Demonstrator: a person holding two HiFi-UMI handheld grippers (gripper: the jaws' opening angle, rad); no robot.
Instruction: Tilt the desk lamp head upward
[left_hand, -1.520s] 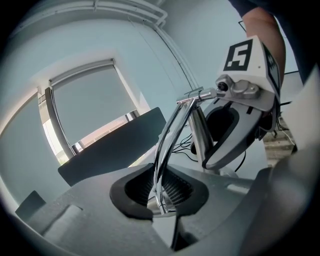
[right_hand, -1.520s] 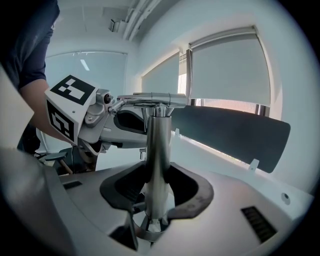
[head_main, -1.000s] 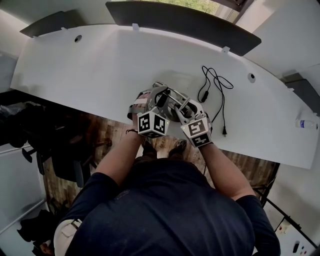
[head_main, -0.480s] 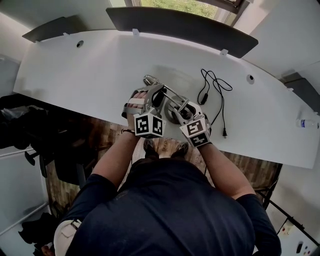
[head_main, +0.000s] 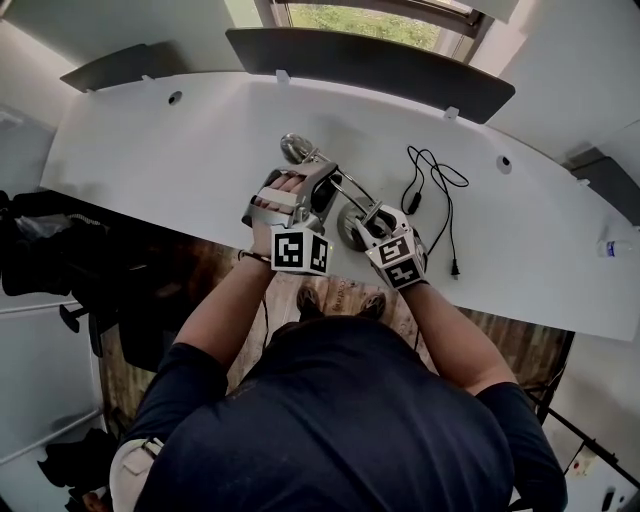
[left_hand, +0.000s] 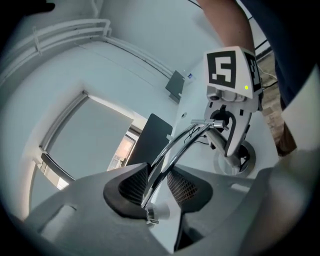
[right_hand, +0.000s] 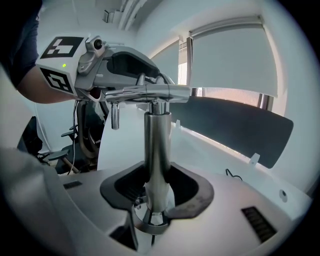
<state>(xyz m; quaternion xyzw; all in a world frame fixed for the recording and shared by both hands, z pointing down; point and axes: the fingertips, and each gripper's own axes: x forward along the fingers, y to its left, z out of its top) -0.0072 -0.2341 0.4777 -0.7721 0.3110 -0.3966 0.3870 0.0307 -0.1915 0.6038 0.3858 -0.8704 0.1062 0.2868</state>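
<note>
A chrome desk lamp stands near the front edge of the white desk (head_main: 170, 150). Its small head (head_main: 294, 148) points back-left and its round base (head_main: 349, 230) sits under my right gripper. My left gripper (head_main: 318, 186) straddles the lamp's thin twin-rod arm (left_hand: 175, 145). Its jaws are opening: the rods run through the gap (left_hand: 157, 186) close to the left pad (left_hand: 131, 184), and the right pad stands clear. My right gripper (right_hand: 157, 192) is shut on the lamp's upright post (right_hand: 157, 150) just above the base.
A black power cable (head_main: 432, 172) lies coiled on the desk right of the lamp, its plug (head_main: 453, 266) near the front edge. A dark screen panel (head_main: 370, 55) runs along the back. A small bottle (head_main: 614, 247) lies at the far right.
The lamp head has come out from behind the left gripper and now shows further to the back left. Both grippers have stayed at the lamp.
</note>
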